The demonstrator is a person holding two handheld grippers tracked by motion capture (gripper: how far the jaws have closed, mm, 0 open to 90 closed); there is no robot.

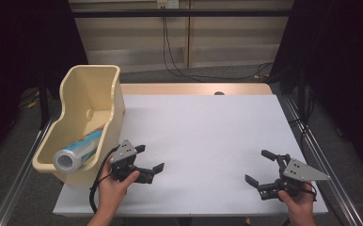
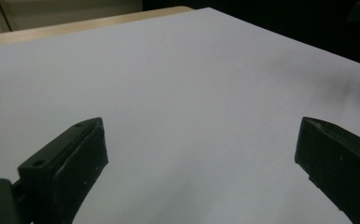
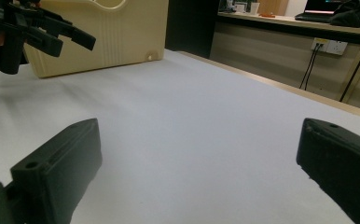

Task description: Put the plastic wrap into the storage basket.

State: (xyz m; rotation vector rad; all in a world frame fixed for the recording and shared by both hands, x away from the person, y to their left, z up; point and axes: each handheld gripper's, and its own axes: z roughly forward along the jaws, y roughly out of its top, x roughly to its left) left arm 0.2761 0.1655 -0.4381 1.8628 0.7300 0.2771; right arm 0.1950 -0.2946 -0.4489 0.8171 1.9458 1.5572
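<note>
Two hands come in from the near edge of the table (image 1: 203,122), each carrying a gripper. On the near left, the left gripper (image 1: 151,157) sits low over the white surface, just beside the beige plastic bin (image 1: 116,101). Its jaws stand wide apart with nothing between them; the left gripper view looks straight along them onto bare white tabletop, one black pad (image 2: 82,158) low at the left and the other at the right edge. From the right gripper view that same left gripper (image 3: 82,39) hangs in the air in front of the bin's ribbed side wall (image 3: 122,32), clear of it, not touching.

Over on the near right, the right gripper (image 1: 259,167) hovers just above the table too, grey three-cornered plate on top, its jaws spread wide and empty, pointing towards the left. The two grippers are well apart, with an open stretch of white table between them.

And the roll of cling film (image 1: 78,153): it lies inside the bin, tilted, its round near end poking up at the bin's near rim, its far end lower down inside. It rests just left of the left gripper, with the bin's wall between them. Neither gripper touches it.
</note>
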